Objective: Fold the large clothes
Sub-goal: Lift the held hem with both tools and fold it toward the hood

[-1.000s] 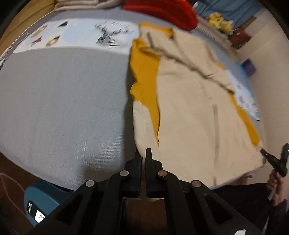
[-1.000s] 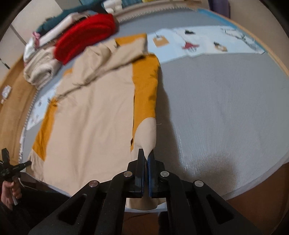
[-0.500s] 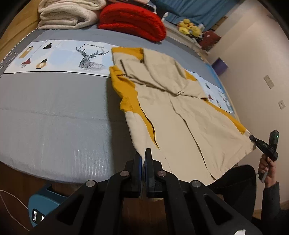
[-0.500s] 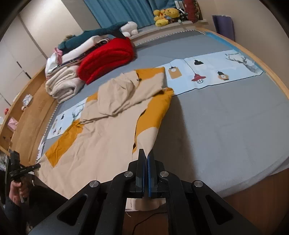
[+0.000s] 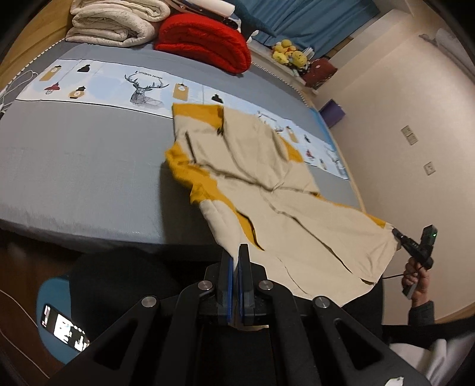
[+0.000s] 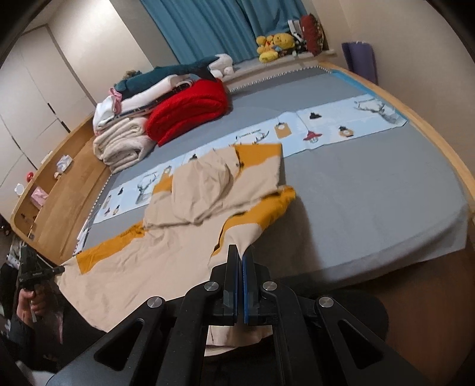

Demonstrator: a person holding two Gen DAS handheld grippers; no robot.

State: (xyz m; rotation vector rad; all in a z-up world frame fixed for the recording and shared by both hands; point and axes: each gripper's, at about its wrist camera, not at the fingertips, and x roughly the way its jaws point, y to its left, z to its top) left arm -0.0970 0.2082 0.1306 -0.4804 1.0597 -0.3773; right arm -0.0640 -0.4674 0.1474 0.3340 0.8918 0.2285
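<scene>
Hanging between two pairs of tongs, the big garment is the whole story here: a beige jacket-like piece with mustard-yellow panels down its sides and at the collar end, its far half lying on the grey bed and its near hem lifted clear of the bed's front edge. The left tongs are pressed together on one hem corner, beige cloth squeezed between the blue-lined pads and a scrap poking out below them. Over on the other side the right tongs are clamped just as tight on the opposite hem corner, with a flap of beige showing under them. From the left wrist view you can see those right tongs out at the far corner, a hand gripping the handle, and the cloth stretched fairly taut between the two corners with a shallow sag in the middle. The upper part is rumpled: a sleeve is folded across the chest and the yellow edge nearest the bed's middle is bunched up. It lies over a pale printed strip running across the bed. Near the bed's far edge sit a folded red blanket and a rolled cream blanket.
</scene>
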